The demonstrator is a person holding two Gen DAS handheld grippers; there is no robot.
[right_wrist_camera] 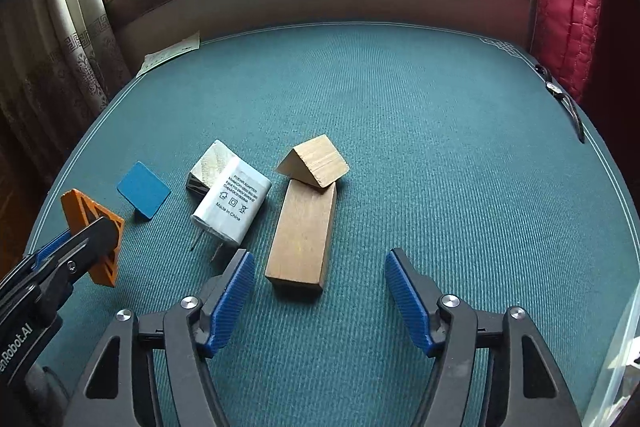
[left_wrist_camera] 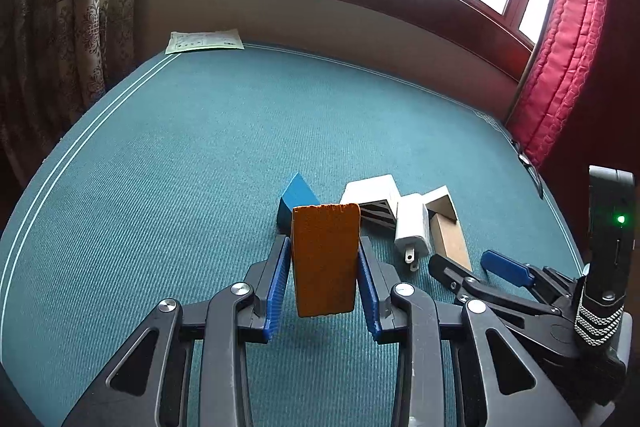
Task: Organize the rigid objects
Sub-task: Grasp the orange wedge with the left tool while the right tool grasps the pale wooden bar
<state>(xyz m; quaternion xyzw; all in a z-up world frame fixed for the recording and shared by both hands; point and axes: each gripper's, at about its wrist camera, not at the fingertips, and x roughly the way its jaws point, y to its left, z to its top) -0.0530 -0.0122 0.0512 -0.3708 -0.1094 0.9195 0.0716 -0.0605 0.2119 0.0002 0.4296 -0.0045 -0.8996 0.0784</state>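
Observation:
My left gripper (left_wrist_camera: 324, 247) is shut on an orange block (left_wrist_camera: 324, 227) and holds it upright above the green table mat (left_wrist_camera: 200, 167). Behind it lie a blue wedge block (left_wrist_camera: 296, 195), a white box (left_wrist_camera: 372, 193), a white plug adapter (left_wrist_camera: 412, 227) and wooden blocks (left_wrist_camera: 448, 239). In the right wrist view my right gripper (right_wrist_camera: 322, 301) is open with nothing between its pads. Just ahead of it lies a long wooden block (right_wrist_camera: 302, 239), with a wooden triangular block (right_wrist_camera: 316, 163) resting on its far end. The adapter (right_wrist_camera: 232, 211) and the blue block (right_wrist_camera: 143, 189) lie to the left.
A paper sheet (left_wrist_camera: 204, 41) lies at the mat's far left corner. A red quilted cushion (right_wrist_camera: 568, 7) stands at the right, a curtain (left_wrist_camera: 60, 47) at the left. A clear plastic container edge (right_wrist_camera: 616, 367) shows at near right. A small dark object (right_wrist_camera: 560, 95) lies on the right rim.

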